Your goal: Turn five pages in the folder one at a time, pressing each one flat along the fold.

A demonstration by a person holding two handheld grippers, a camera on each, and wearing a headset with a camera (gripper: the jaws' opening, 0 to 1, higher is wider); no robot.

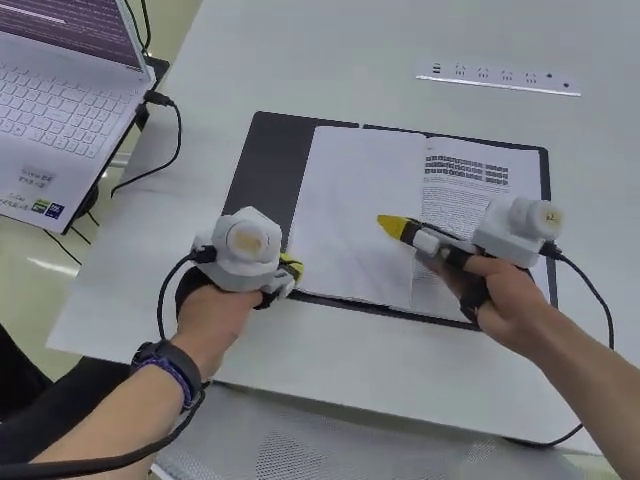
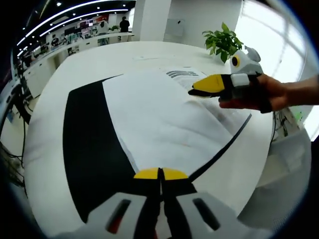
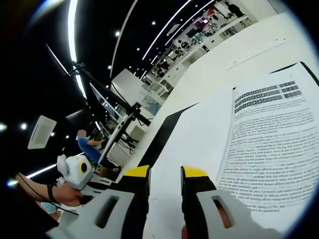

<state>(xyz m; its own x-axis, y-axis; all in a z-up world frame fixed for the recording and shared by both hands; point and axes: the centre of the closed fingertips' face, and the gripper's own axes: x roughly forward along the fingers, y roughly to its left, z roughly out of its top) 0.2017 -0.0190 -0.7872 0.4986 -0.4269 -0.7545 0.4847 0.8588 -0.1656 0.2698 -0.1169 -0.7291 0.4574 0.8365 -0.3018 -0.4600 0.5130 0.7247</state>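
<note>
Over on the white workbench (image 1: 330, 60) the black folder (image 1: 262, 165) lies open and flat right in front of me. So my left tongs (image 2: 160, 174) are squeezed fully together, yellow tips touching, nothing between them. They sit at the near edge of the folder, about where the black cover meets the blank page (image 1: 350, 215). My right tongs (image 1: 392, 226) are over the middle, tips pointing left across the fold and ending on the blank page side. From the right gripper view the jaws are parted just a narrow bit with nothing in the gap. Honestly can't tell if they're touching the paper. On the right of the fold is the printed page (image 1: 480, 200), with a block of dark boxes at its top. Off at the far left of the bench is a laptop (image 1: 55, 100), well apart from the folder, and a white power strip (image 1: 497, 78) lies beyond the folder's far edge.
</note>
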